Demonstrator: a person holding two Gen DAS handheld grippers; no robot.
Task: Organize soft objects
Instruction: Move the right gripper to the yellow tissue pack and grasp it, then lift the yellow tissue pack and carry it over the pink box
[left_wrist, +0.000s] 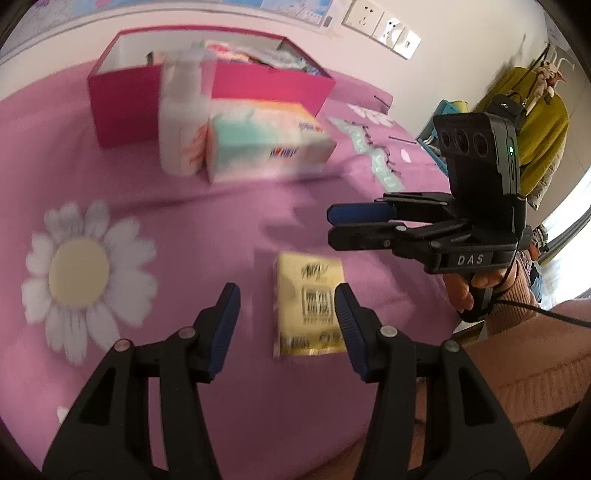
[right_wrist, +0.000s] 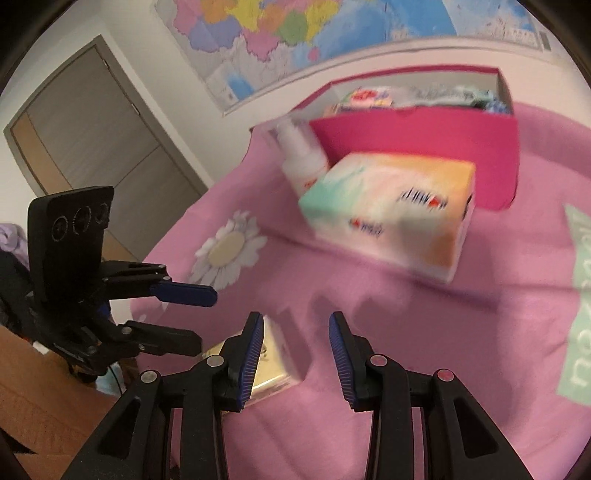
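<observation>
A small yellow tissue pack lies flat on the pink bedspread, just ahead of my open, empty left gripper; it also shows in the right wrist view behind my right gripper's left finger. My right gripper is open and empty above the bedspread; in the left wrist view it hovers right of and beyond the pack. A large tissue pack and a white bottle stand in front of the pink box, which holds several soft packs.
The pink bedspread has a daisy print at left and mint lettering at right. A wall with sockets and a map stands behind the box. A door is at far left.
</observation>
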